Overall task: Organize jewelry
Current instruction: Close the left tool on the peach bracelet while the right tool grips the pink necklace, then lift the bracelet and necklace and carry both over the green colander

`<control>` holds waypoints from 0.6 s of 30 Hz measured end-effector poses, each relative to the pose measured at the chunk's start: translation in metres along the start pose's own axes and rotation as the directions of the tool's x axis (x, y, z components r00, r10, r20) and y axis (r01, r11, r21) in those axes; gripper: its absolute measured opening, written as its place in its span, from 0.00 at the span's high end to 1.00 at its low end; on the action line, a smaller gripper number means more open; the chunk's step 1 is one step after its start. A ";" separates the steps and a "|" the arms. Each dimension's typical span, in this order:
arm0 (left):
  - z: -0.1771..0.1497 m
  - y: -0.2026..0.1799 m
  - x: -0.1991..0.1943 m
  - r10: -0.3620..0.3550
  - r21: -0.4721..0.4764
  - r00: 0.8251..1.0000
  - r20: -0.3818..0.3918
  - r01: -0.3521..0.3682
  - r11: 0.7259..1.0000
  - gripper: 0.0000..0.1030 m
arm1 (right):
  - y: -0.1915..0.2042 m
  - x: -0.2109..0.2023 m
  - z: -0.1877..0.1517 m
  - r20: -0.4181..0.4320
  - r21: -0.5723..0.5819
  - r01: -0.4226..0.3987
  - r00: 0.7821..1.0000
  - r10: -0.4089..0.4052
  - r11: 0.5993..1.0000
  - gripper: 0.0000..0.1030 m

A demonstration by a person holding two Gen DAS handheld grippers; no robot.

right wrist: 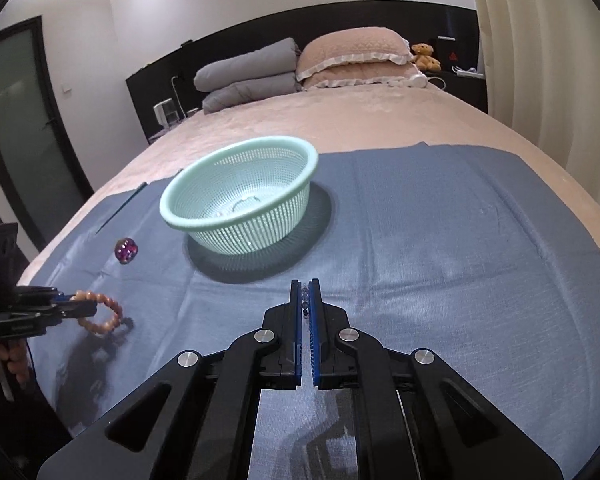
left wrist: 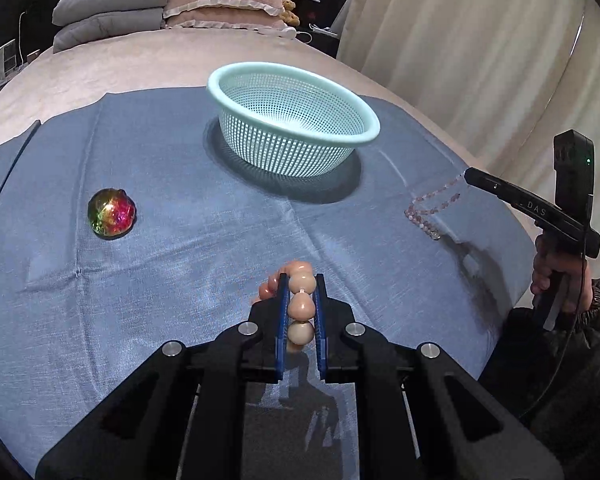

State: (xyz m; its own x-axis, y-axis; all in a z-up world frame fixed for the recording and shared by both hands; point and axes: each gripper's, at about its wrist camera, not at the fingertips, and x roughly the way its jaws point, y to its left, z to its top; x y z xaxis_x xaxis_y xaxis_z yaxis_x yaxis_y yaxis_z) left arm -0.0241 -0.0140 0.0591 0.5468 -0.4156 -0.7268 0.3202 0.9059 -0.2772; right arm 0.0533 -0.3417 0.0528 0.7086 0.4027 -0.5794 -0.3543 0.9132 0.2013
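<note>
The left gripper (left wrist: 300, 280) is clamped on a bracelet of large peach-coloured beads (left wrist: 301, 304): three beads sit in a row between its blue pads (left wrist: 282, 312), and the rest of the loop curls out past the left fingertip. Seen from the right wrist camera, this beaded bracelet (right wrist: 102, 312) hangs from the gripper's tips (right wrist: 80, 308) clear of the blue cloth (right wrist: 420, 280), casting a shadow on the fabric below it. The right gripper (right wrist: 305, 286) has its jaws pressed together on a strand of small pinkish beads (right wrist: 305, 300) — only a few tiny beads show in the narrow slit between the pads. From the left wrist camera that fine strand (left wrist: 432, 208) hangs down from the right gripper's tip (left wrist: 470, 176) toward the cloth, its lower end near or on the fabric; which, I cannot tell. A pale green mesh basket (left wrist: 292, 80) stands on the cloth beyond both grippers, well apart from both pieces. A shiny multicoloured faceted ball (left wrist: 111, 212) lies on the cloth to the left of the basket — apart from either gripper.
</note>
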 end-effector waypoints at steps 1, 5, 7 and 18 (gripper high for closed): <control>0.004 -0.003 -0.003 -0.004 0.007 1.000 0.006 0.004 1.000 0.89 | 0.003 -0.005 0.005 0.013 -0.009 -0.001 1.000 0.001 1.000 0.97; 0.019 -0.016 -0.015 -0.019 0.036 0.999 0.035 0.018 0.999 0.89 | 0.012 -0.021 0.025 0.053 -0.052 -0.002 0.999 0.005 0.999 0.97; 0.029 -0.022 -0.020 -0.023 0.052 0.998 0.052 0.020 0.998 0.89 | 0.016 -0.029 0.036 0.073 -0.069 -0.002 0.997 0.007 0.998 0.97; 0.087 -0.039 -0.035 0.017 0.126 0.994 0.111 -0.031 0.992 0.89 | 0.046 -0.048 0.098 0.160 -0.168 0.000 0.987 0.027 0.986 0.97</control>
State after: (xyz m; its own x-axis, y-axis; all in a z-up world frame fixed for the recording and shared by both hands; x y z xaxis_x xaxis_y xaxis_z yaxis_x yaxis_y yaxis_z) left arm 0.0121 -0.0416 0.1496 0.6350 -0.4068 -0.6568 0.3978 0.9009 -0.1734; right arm 0.0628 -0.3128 0.1671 0.7871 0.4322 -0.4401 -0.4519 0.8896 0.0654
